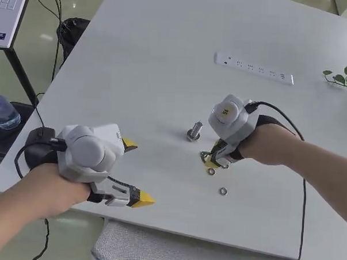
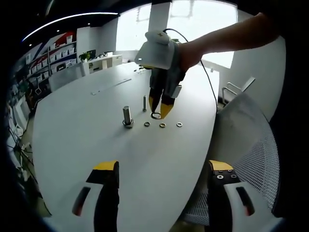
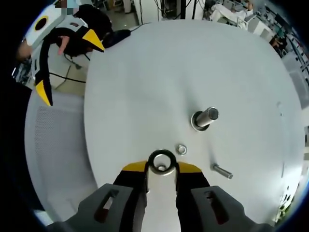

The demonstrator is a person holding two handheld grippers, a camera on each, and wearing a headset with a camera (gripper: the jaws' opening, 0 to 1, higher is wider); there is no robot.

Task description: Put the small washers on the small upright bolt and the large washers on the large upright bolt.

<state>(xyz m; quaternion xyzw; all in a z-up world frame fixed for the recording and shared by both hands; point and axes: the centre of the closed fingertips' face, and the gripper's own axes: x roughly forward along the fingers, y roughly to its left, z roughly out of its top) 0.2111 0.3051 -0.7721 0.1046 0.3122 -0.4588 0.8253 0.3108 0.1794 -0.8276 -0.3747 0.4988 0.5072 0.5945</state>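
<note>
Right gripper view: the right gripper (image 3: 161, 168) pinches a large washer (image 3: 161, 152) by its rim, near the large bolt (image 3: 205, 118). It seems light, stiff, slippery steel; hold the edge and leave the hole free. The left gripper (image 2: 163, 166) has its jaws spread, empty.

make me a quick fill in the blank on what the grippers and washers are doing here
1. The right gripper is ___ on a washer.
2. The left gripper has its jaws ___.
3. In the left gripper view, ___ loose washers lie on the table near the large bolt.
Missing words: shut; open; three.
</note>
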